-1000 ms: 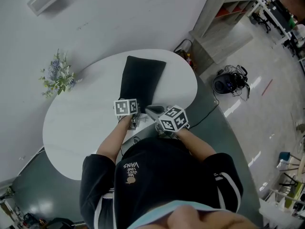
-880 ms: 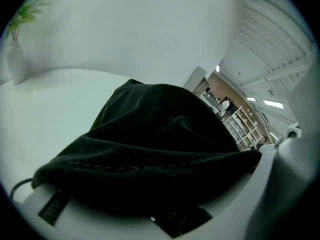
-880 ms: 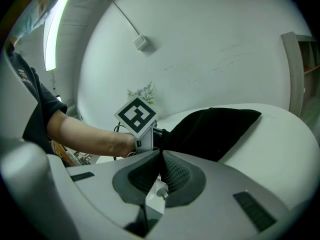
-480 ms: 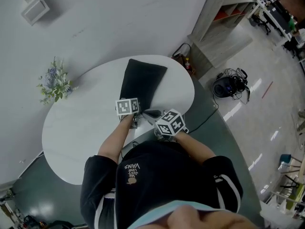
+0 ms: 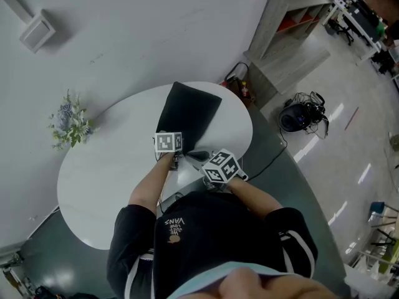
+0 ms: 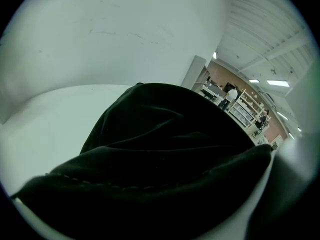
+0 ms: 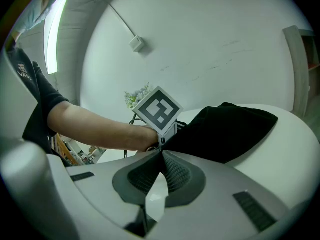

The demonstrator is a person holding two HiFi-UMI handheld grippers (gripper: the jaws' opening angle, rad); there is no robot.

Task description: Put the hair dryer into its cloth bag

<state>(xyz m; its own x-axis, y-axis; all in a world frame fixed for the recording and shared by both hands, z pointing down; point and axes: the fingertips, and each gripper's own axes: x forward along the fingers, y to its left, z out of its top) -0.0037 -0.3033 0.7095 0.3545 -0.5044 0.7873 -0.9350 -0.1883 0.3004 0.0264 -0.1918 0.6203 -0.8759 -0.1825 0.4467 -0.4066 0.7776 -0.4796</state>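
Black, velvety cloth filled the lower half of the left gripper view. This was the cloth bag point(image 6: 165, 149), with its stitched hem point(image 6: 120, 183) lifted close to the camera and draped over the jaws, so neither jaw showed. Going by how that hem was bunched and raised, the left gripper point(image 5: 176, 157) had closed on it.

From the head view the bag lay lengthwise on the white round table point(image 5: 100, 173). Its far end pointed toward the wall, and its near end, the mouth, sat right at the two grippers. Both grippers met at that end just in front of the person's body, the left at the bag's near left corner and the right gripper point(image 5: 193, 155) just beside it.

In the right gripper view the pale grey jaws were pressed together at their tips, the dark ribbed pads point(image 7: 181, 175) meeting along a seam. A thin sliver of white table showed between them lower down. The bag's near corner tapered down to those closed tips, touching or almost touching them, but I could not tell whether any cloth was pinched between them. The left gripper's marker cube point(image 7: 159, 109) stood just behind the same corner, with the person's bare forearm point(image 7: 95, 126) running off to the left.

The bag swelled a little along its middle. The hair dryer could not be picked out in any view.

A small bunch of flowers point(image 5: 70, 122) stood at the table's far left edge, well apart from the bag.
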